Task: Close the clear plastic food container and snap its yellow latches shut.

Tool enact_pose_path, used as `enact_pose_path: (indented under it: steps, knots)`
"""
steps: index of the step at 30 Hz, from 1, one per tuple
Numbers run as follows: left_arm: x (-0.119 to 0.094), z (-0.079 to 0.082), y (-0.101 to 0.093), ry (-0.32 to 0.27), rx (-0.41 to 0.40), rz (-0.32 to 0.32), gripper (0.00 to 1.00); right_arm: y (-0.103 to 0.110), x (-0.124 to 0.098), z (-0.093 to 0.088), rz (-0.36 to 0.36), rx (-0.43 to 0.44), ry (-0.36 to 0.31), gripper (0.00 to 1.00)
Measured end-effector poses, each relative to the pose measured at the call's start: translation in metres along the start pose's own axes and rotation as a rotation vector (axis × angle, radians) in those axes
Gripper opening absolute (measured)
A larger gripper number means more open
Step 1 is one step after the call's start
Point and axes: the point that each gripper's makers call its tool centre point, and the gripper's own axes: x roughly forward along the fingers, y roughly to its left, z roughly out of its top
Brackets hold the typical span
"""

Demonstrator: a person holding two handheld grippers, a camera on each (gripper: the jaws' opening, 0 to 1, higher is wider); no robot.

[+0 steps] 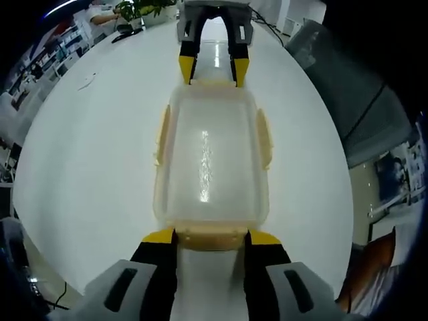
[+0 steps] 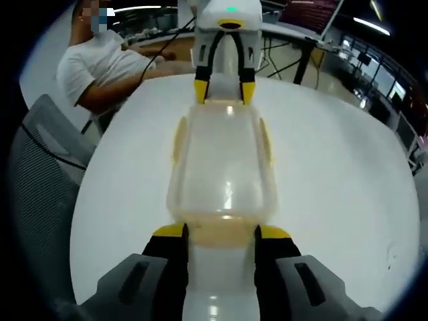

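White round table (image 1: 100, 154), lidded clear container (image 1: 210, 160) between both spread grippers, left gripper (image 1: 210, 239), right gripper (image 2: 221, 234), each at an end latch

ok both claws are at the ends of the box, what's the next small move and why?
Probably squeeze each claw onto its end latch. The lid already sits on the box, the left claw straddles the near end latch, and the right claw straddles the opposite one. The side latches still flare outward.
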Motion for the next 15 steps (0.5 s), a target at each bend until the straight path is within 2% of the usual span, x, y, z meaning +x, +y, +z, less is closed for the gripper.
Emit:
enact_pose_path:
  steps: [15]
  knots:
    - [-0.024,0.018,-0.003,-0.007,0.002,0.015,0.32,0.004,-0.030,0.008,0.011,-0.010,-0.010,0.35]
